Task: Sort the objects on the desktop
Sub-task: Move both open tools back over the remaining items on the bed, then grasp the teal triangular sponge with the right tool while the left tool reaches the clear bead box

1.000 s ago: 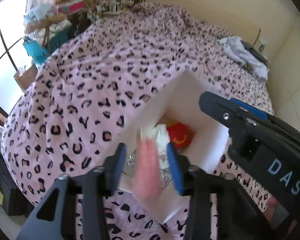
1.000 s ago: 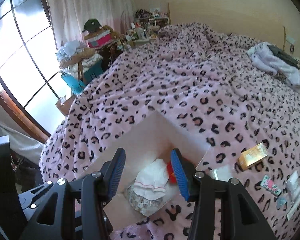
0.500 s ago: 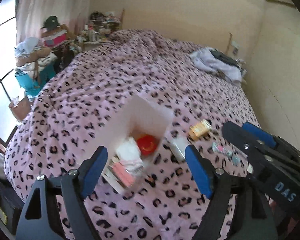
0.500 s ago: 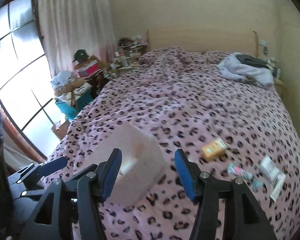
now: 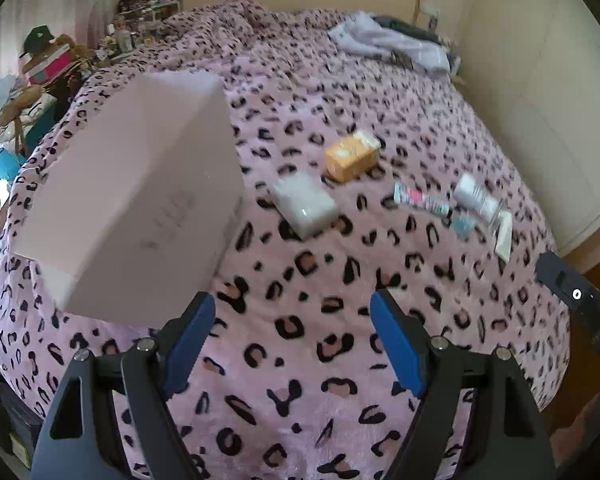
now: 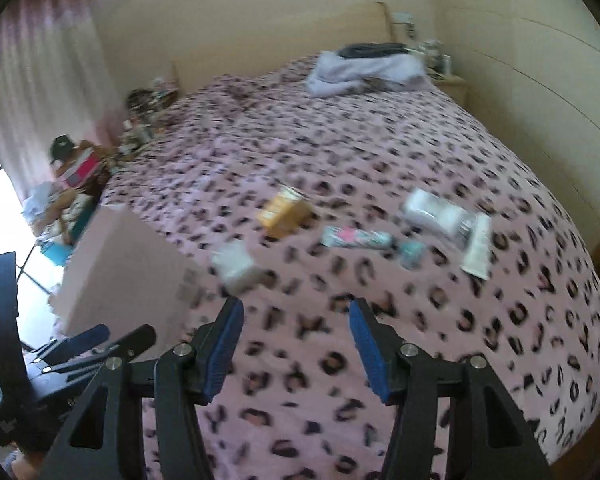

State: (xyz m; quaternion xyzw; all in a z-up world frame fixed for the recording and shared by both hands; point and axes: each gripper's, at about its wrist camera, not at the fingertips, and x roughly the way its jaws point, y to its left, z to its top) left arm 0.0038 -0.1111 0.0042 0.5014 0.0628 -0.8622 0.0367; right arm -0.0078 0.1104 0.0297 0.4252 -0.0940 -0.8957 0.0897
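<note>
Now our left gripper (image 5: 290, 340) and right gripper (image 6: 296, 344), both spread and empty, face the clear box (image 5: 305, 204) just ahead; left looks nearer.

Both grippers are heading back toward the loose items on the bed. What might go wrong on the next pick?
1. The small items on the right, the patterned tube, clear bottle and flat white sachet, lie touching or overlapping, so one grasp may drag a neighbour.
2. The pink blanket is soft and plush; flat items may sink, and pads could pinch fabric.
3. The white box looks tilted and might tip if bumped.
</note>
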